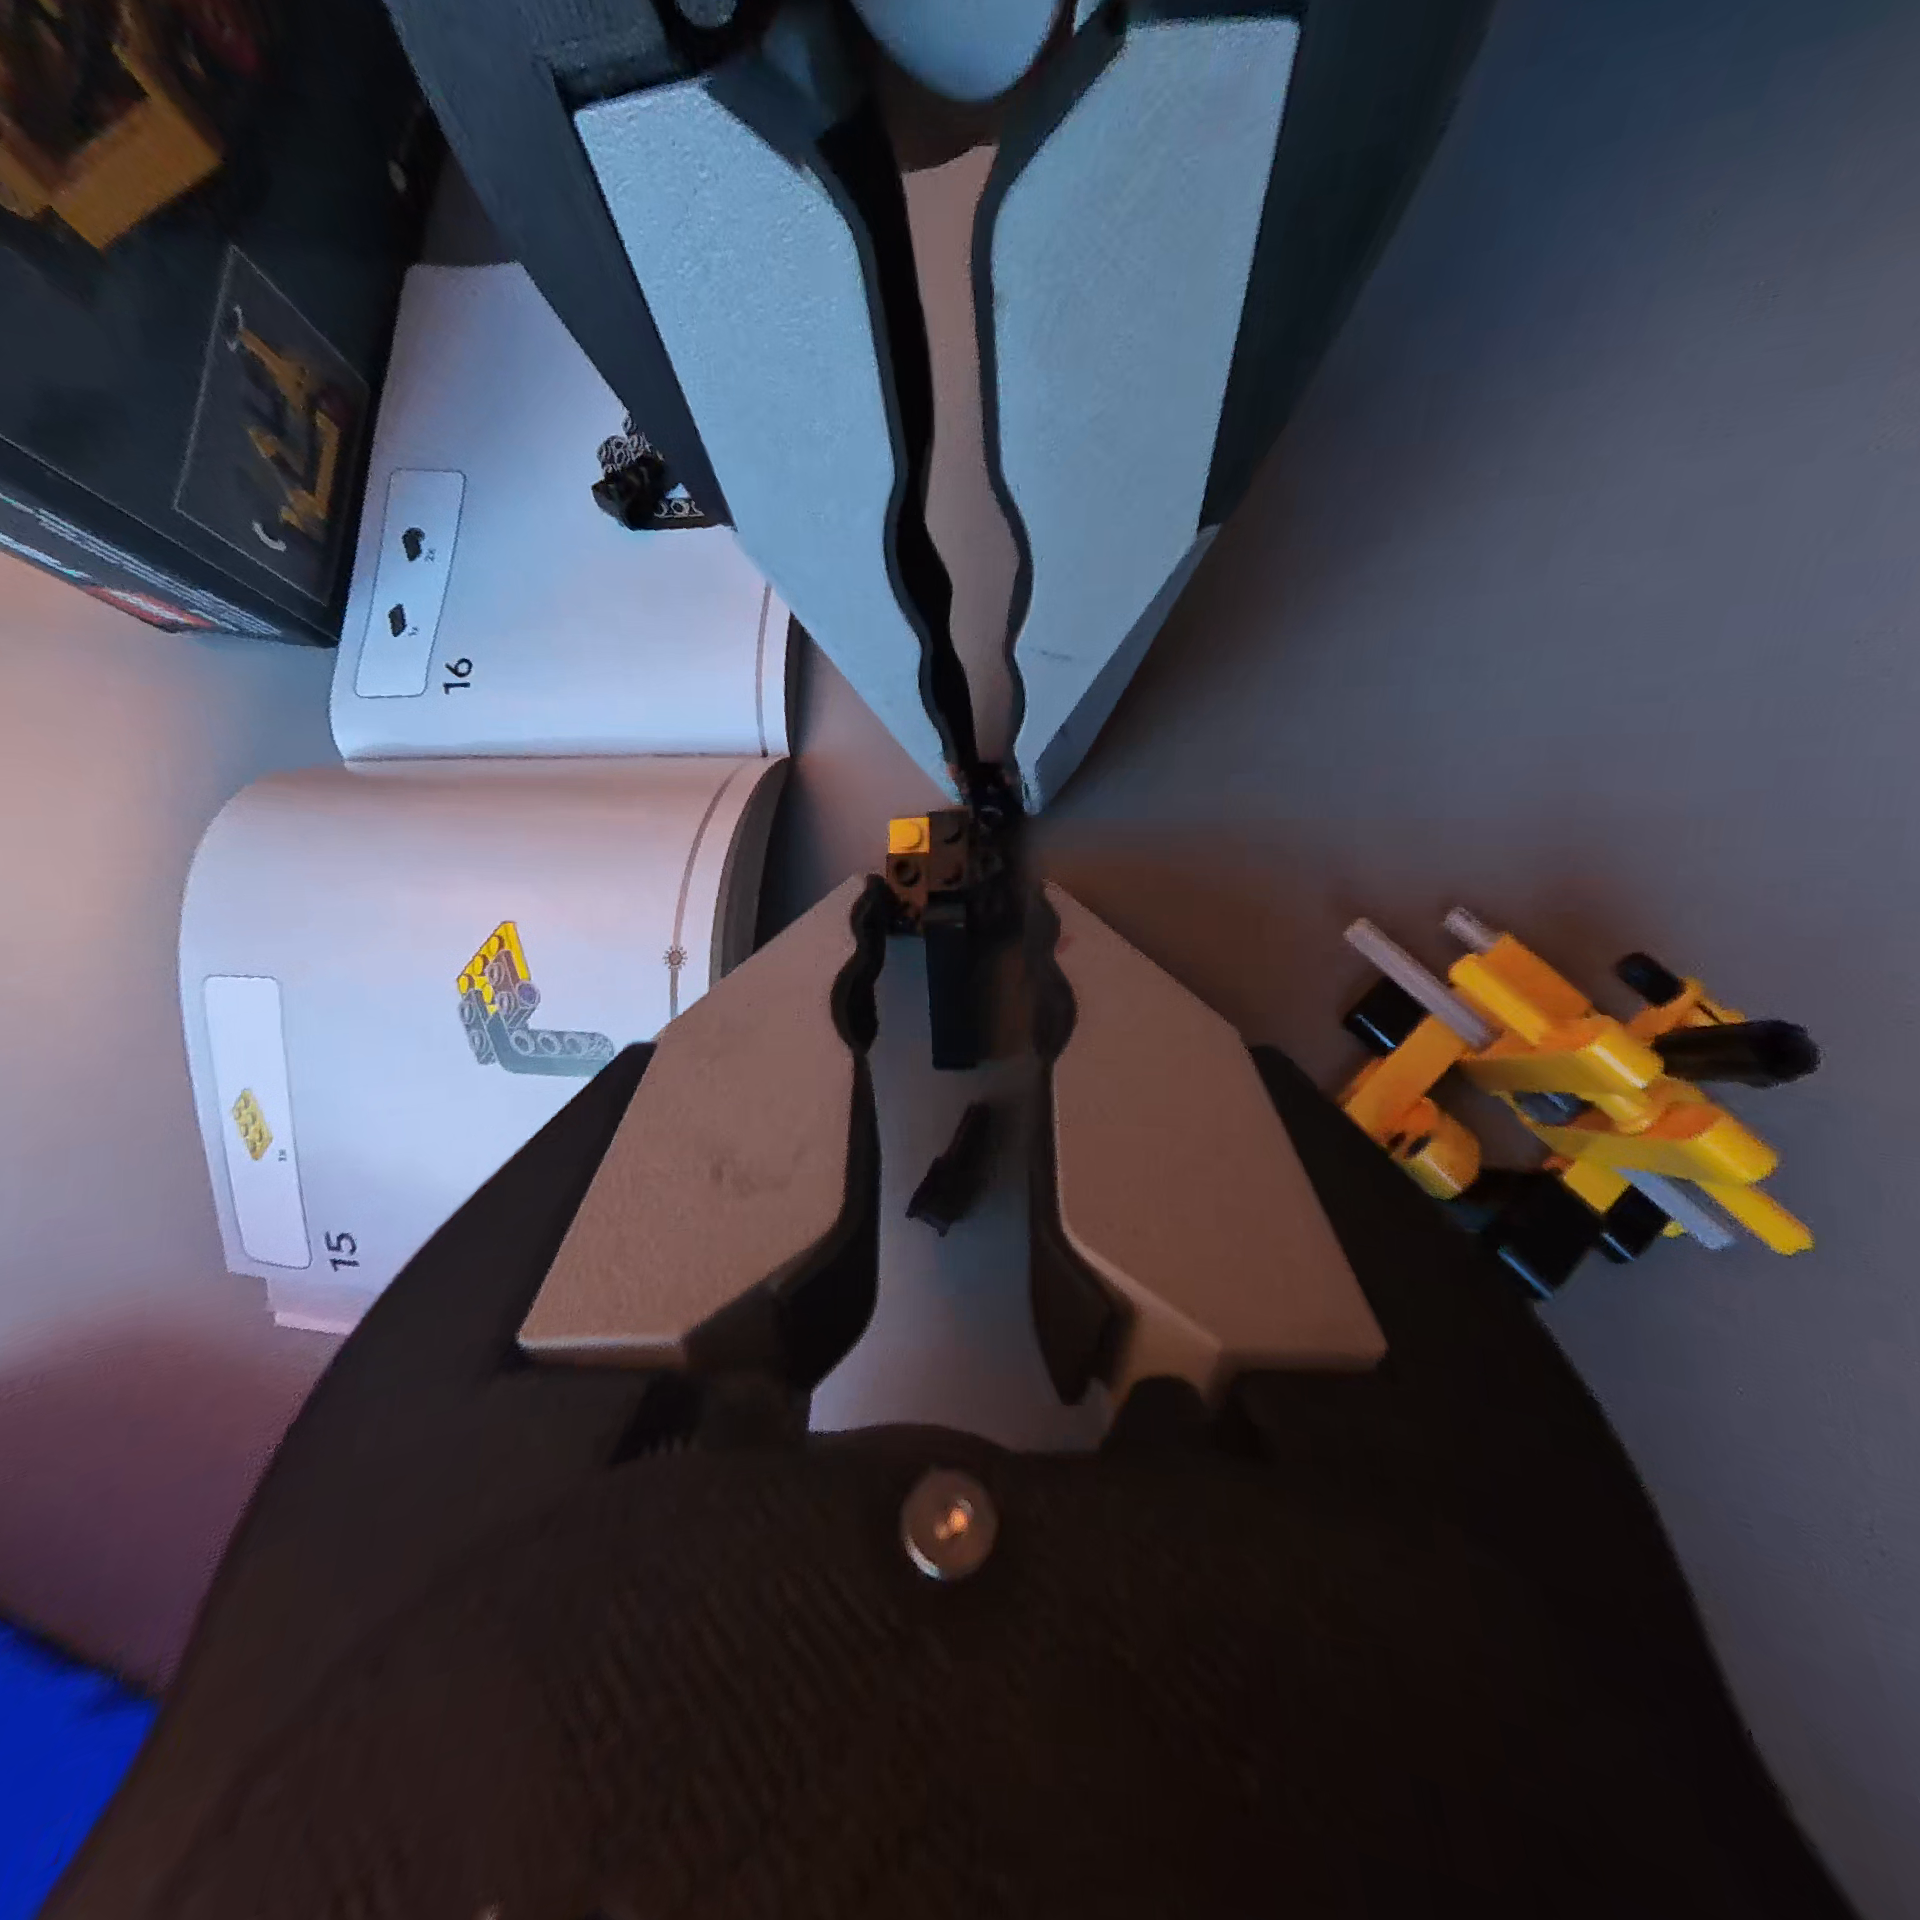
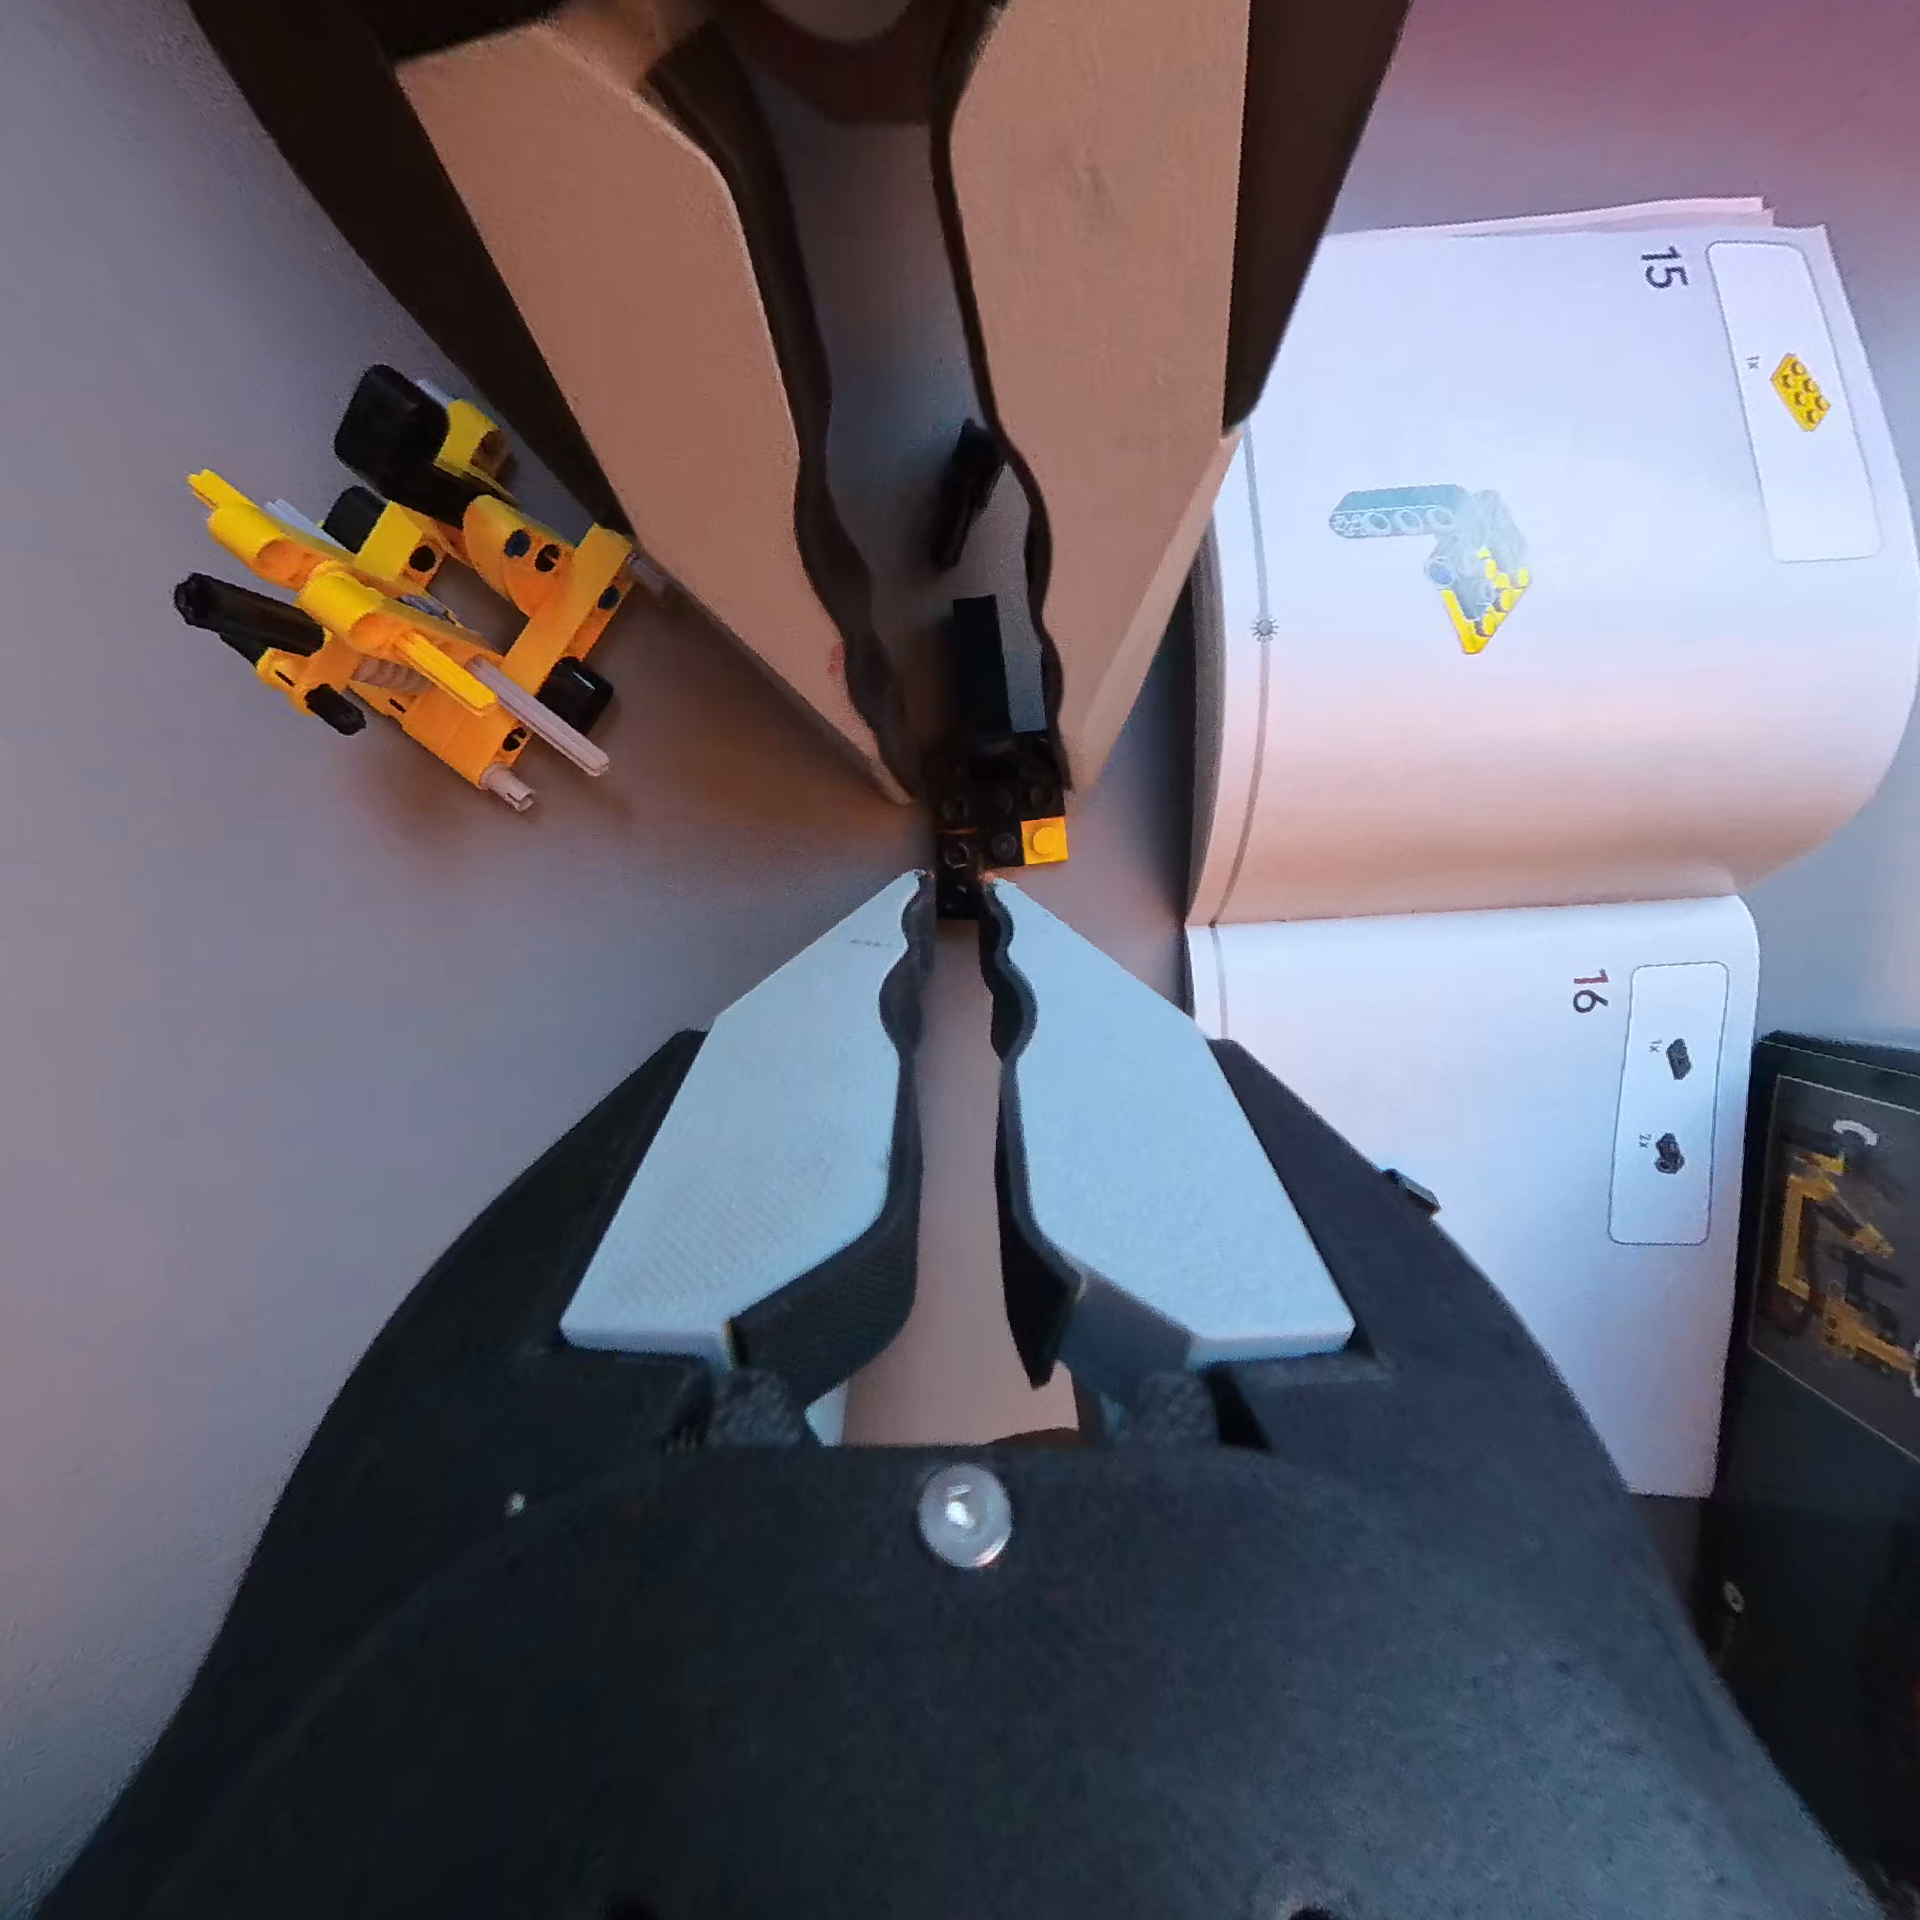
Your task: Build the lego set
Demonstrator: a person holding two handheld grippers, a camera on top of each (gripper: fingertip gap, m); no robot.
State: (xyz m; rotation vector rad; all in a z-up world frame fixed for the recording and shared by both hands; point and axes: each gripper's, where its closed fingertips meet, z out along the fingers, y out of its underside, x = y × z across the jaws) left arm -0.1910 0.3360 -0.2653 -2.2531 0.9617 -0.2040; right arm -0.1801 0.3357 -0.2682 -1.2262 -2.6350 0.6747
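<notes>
Two handheld grippers meet tip to tip above a grey desk [image 1: 1558,520]. The left gripper [image 1: 956,914] is nearly closed on a small black-and-yellow brick assembly [image 1: 930,862], apparently steadying it. The right gripper [image 2: 956,899] pinches the assembly's other end, probably pressing a piece on. Farther off lie a yellow model [image 1: 1558,1101] and an open instruction booklet [image 2: 1558,727].

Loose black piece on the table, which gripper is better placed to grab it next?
Left, probably. The loose black piece lies under the left gripper, between its fingers; the right gripper faces it from across the small black-and-yellow assembly that both hold.
</notes>
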